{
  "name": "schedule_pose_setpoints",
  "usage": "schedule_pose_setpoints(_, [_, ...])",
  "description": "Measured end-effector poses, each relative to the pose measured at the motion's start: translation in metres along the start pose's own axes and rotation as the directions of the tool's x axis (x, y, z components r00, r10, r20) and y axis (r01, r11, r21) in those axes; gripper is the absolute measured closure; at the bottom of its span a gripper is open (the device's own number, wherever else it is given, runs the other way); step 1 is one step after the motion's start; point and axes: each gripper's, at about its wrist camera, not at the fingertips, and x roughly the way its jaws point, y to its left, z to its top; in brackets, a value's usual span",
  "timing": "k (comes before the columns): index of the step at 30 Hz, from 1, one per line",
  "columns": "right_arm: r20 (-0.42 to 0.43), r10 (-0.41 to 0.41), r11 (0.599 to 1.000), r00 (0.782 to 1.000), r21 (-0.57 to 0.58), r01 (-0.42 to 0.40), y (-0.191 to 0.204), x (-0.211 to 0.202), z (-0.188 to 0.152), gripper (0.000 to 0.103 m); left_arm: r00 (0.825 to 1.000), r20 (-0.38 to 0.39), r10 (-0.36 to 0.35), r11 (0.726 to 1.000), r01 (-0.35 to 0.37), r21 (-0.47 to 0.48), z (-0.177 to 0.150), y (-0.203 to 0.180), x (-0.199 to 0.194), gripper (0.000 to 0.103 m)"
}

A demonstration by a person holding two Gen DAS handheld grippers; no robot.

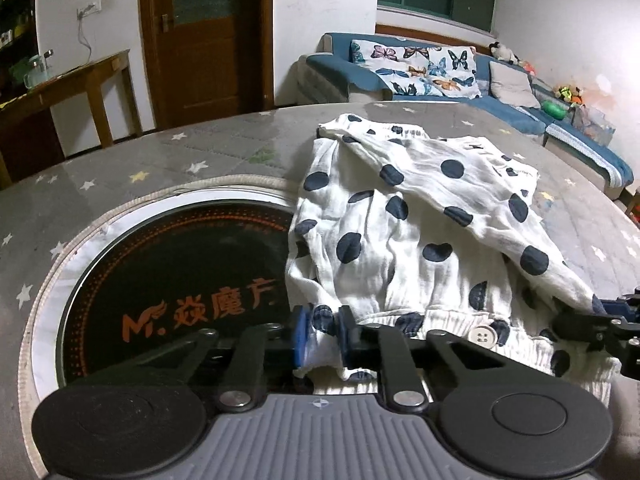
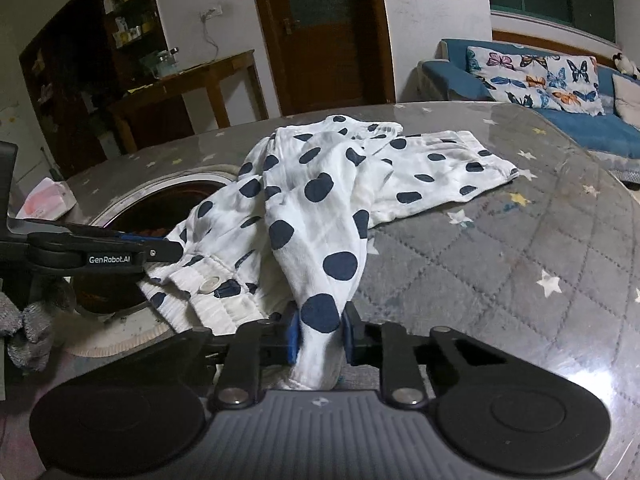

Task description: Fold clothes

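Note:
A white garment with navy polka dots (image 1: 404,216) lies crumpled on the grey star-patterned table (image 1: 132,172). Its ribbed waistband with a white button (image 1: 482,335) faces me. My left gripper (image 1: 323,334) is shut on the waistband's left corner. My right gripper (image 2: 320,334) is shut on a bunched end of the same garment (image 2: 320,208), right of the button (image 2: 211,283). The right gripper's tip shows at the right edge of the left wrist view (image 1: 600,320). The left gripper shows at the left of the right wrist view (image 2: 120,254).
A round black cooktop with orange lettering (image 1: 180,280) is set into the table, partly under the garment. A pink packet (image 2: 48,200) lies at the table's far left. A blue sofa (image 1: 440,76), a wooden side table (image 1: 72,88) and a door stand beyond.

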Motion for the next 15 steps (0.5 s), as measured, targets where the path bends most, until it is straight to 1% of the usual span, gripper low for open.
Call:
schedule_pose_setpoints(5, [0.009, 0.004, 1.000, 1.000, -0.018, -0.004, 0.002, -0.003, 0.001, 0.090, 1.000, -0.001, 0.001, 1.000, -0.001, -0.012, 0.000, 0.000, -0.007, 0.093])
schedule_pose_setpoints(10, [0.017, 0.016, 0.999, 1.000, -0.046, -0.016, 0.004, -0.012, 0.001, 0.091, 1.000, 0.007, -0.003, 1.000, 0.003, -0.018, -0.006, -0.002, -0.023, 0.094])
schedule_pose_setpoints(15, [0.019, 0.049, 0.995, 0.999, -0.083, -0.047, 0.010, -0.027, -0.004, 0.092, 1.000, 0.021, -0.011, 1.000, 0.012, -0.017, -0.015, -0.005, -0.045, 0.094])
